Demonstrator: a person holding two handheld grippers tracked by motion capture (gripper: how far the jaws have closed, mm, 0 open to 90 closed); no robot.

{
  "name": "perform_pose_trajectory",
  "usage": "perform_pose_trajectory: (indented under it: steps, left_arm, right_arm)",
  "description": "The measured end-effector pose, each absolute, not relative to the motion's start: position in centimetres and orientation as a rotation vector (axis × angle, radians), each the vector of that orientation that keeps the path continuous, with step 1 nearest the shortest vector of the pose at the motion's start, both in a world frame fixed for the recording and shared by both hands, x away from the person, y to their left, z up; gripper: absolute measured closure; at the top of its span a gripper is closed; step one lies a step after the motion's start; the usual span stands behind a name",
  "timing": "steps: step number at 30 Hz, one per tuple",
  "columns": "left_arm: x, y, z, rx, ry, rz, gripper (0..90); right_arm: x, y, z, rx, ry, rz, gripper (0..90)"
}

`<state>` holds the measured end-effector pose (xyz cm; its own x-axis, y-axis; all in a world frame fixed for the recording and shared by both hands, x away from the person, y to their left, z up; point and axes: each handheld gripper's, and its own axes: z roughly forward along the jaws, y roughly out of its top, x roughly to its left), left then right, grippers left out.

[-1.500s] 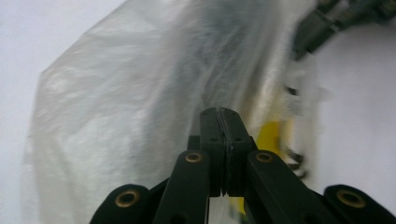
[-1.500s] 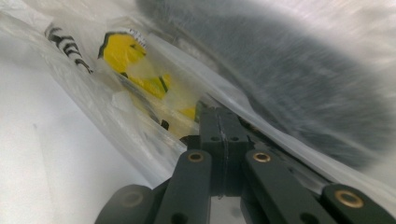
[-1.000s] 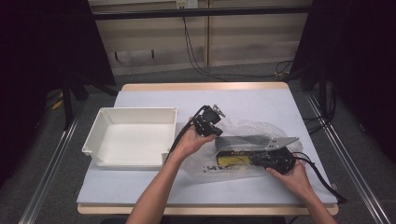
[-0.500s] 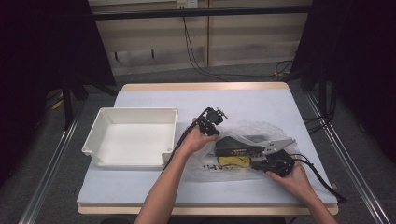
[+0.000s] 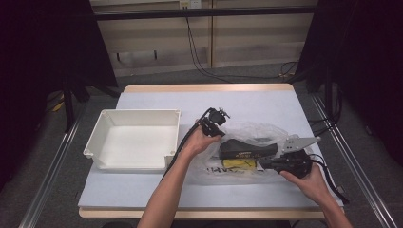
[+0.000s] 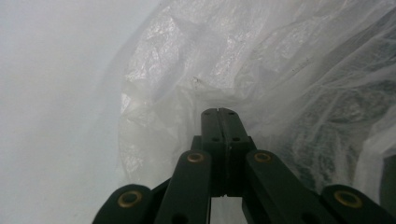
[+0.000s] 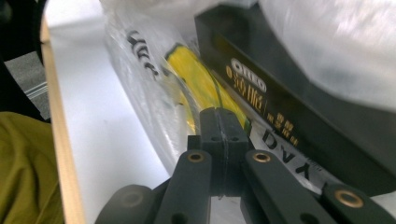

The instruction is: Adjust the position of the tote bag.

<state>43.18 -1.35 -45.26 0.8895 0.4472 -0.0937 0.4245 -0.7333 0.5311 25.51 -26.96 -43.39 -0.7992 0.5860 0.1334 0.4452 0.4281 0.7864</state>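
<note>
The desk [image 5: 142,190] has a pale top and a wooden edge. On its left part stands a white tray [image 5: 134,124], open side up. To the right of the tray, near the desk's middle and right, lies a crumpled clear bag [image 5: 247,130]. Inside the bag rests a black box [image 5: 247,148] with gold print, and just in front of it a yellow item [image 5: 237,164], with black lettering on the film beside it.

The left tool [image 5: 215,122] sits at the bag's left edge, between tray and bag, held by the left hand [image 5: 197,141]. In the left gripper view its jaws are pressed flat together, with the bag's film [image 6: 261,79] bunched right at their tips; whether film is pinched there cannot be told.

The right tool [image 5: 273,164] lies low at the bag's right side, pointing left into it, in the right hand [image 5: 311,178]. In the right gripper view its jaws meet fully, their tips against the film over the yellow item [image 7: 196,74], the black box [image 7: 299,93] just beyond.
</note>
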Motion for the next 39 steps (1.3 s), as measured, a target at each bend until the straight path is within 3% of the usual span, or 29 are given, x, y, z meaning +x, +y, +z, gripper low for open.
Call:
perform_pose_trajectory:
  steps: [8,17,24,30,33,39]
  left_arm:
    - [43.2,-0.9,-45.2,2.501,0.624,0.051,90.0]
    - [42.4,1.1,-42.1,2.395,0.554,0.097,90.0]
    - [38.7,2.1,-38.6,2.23,0.426,0.1,90.0]
    - [35.4,-0.2,-38.5,2.299,0.245,0.058,90.0]
    - [36.2,-0.5,-39.6,2.306,0.271,-0.011,90.0]
    - [38.3,0.0,-41.1,2.351,0.394,0.027,90.0]
  right_arm:
    - [26.5,-27.6,-40.6,0.884,2.443,1.327,90.0]
    - [30.4,-27.8,-42.1,0.959,2.481,1.209,90.0]
    - [31.5,-27.8,-42.7,0.988,2.487,1.198,90.0]
    - [32.4,-27.8,-43.5,1.005,2.475,1.207,90.0]
    - [32.7,-27.8,-43.6,1.017,2.453,1.212,90.0]
    - [33.5,-28.6,-43.7,1.061,2.407,1.224,90.0]
